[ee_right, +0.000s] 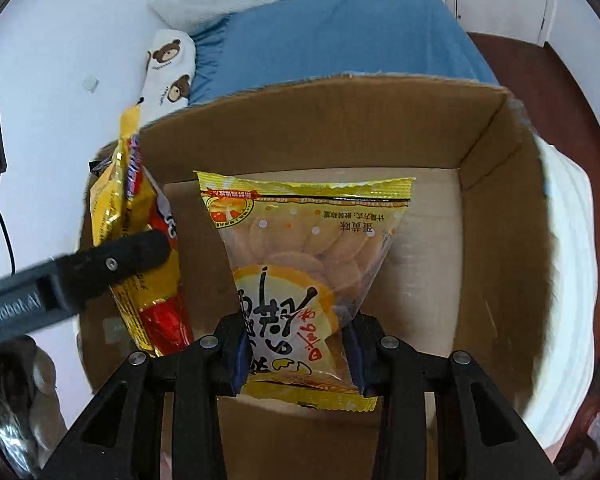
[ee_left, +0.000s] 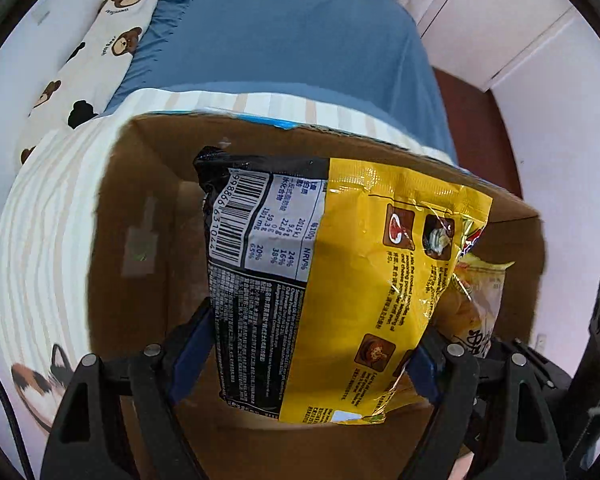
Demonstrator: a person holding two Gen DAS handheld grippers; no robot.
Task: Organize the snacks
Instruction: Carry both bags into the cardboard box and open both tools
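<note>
A yellow-and-black noodle packet is clamped between the jaws of the left gripper and held over the open cardboard box. A yellow biscuit bag is clamped in the right gripper, also above the box interior. The box is set on a striped cloth before a blue bedsheet.

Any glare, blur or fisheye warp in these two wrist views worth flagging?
Left wrist: specular glare on the crinkled yellow noodle packet held by the left gripper; cardboard box rim bows from fisheye.
Right wrist: cookie bag sharp in the right gripper, mild sheen; right frame edge smeared; dark vignette at corners in both.
</note>
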